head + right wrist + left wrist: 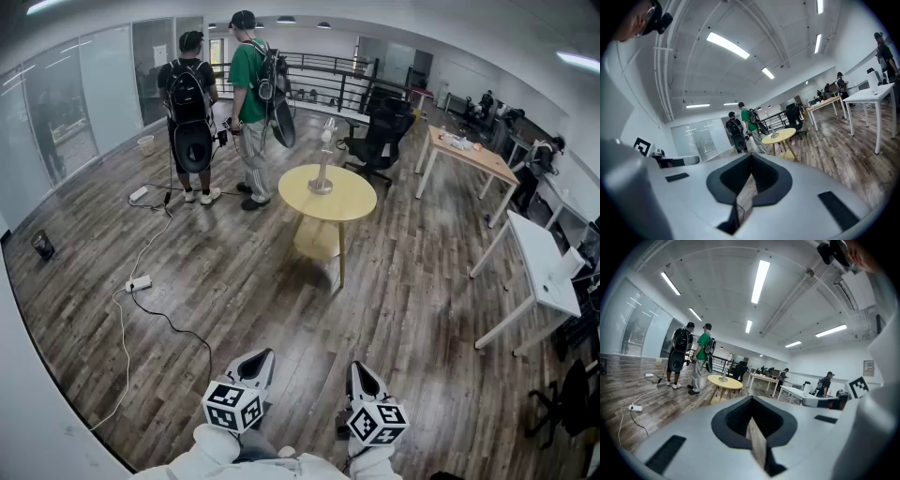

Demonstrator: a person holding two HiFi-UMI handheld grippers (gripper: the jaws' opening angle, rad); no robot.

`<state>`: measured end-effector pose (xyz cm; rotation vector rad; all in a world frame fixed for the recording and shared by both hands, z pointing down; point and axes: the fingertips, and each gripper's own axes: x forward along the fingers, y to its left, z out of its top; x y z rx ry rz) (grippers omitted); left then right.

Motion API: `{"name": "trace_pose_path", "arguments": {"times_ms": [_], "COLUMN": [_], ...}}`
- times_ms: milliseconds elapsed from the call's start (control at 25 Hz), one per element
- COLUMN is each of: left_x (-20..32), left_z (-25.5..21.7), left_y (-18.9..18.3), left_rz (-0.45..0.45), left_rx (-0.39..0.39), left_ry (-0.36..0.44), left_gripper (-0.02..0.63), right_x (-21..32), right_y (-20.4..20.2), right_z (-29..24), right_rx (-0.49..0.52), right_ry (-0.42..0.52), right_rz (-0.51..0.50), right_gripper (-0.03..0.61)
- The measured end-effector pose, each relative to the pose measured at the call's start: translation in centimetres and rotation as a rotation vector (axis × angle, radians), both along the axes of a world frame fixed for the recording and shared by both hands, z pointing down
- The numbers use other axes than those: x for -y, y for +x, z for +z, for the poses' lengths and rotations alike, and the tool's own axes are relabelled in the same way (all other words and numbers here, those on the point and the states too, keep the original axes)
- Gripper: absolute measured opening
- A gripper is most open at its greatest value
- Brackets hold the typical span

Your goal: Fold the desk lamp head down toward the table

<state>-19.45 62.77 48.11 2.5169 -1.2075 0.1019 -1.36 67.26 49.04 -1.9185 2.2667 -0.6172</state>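
Note:
A silver desk lamp (323, 165) stands upright on a round yellow table (349, 201) in the middle of the room, far ahead of me. The same lamp (724, 373) and table (726, 382) show small in the left gripper view, and the lamp (772, 128) and table (780, 136) also in the right gripper view. My left gripper (263, 356) and right gripper (358, 367) are held close to my body at the bottom of the head view, far from the table. Both are shut with nothing between their jaws, as the left gripper (751, 400) and right gripper (750, 157) views show.
Two people with backpacks (190, 112) (250, 103) stand left of the table. A power strip with cables (139, 283) lies on the wooden floor at left. A black office chair (380, 136) is behind the table. A wooden desk (469, 156) and white desks (539, 264) line the right.

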Motion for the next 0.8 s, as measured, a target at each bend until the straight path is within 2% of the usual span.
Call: {"name": "trace_pose_path", "arguments": {"times_ms": [400,600,800], "left_x": [4.7,9.0,14.2], "left_z": [-0.4,0.3,-0.1], "left_y": [2.9,3.7,5.0], "left_rz": [0.018,0.041,0.075], "left_rx": [-0.007,-0.023,0.001], "left_ry": [0.020,0.013,0.024], "left_gripper": [0.000,0.000,0.000], "right_x": [4.6,8.8,14.2], "right_y": [1.4,2.4,3.1], "right_z": [0.6,1.1,0.1], "right_rx": [0.016,0.025,0.021], "right_ry": [-0.002,-0.004,0.013], "right_rz": [-0.004,0.020,0.031], "right_gripper": [0.012,0.012,0.012]}}
